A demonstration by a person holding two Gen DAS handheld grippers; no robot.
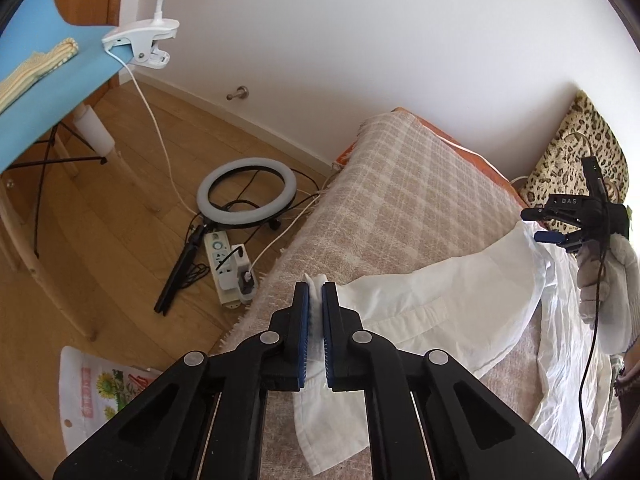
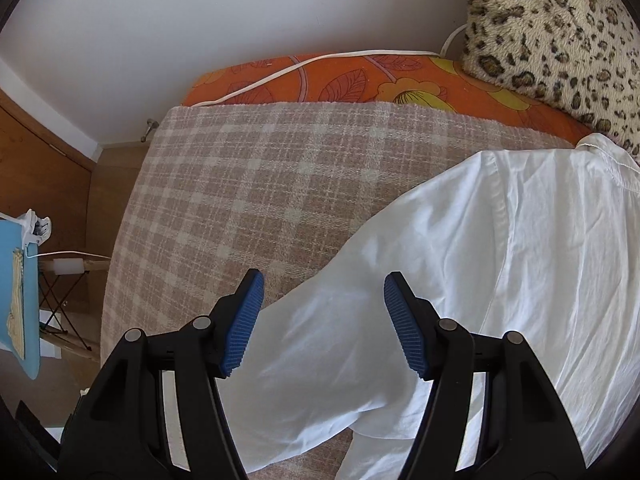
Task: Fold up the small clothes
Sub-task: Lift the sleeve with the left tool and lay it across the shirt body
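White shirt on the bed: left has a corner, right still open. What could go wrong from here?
1. The left gripper is shut on a thin edge of the white shirt; a pull may slip it free.
2. The right gripper hovers open over a bunched sleeve, so it may catch several layers and fold crooked.
3. The shirt's edge lies near the side of the checked blanket; dragging could take it off the bed.

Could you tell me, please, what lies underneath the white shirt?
The white shirt lies on a beige checked blanket, which covers an orange floral sheet. What lies directly beneath the shirt's middle is hidden by its fabric.
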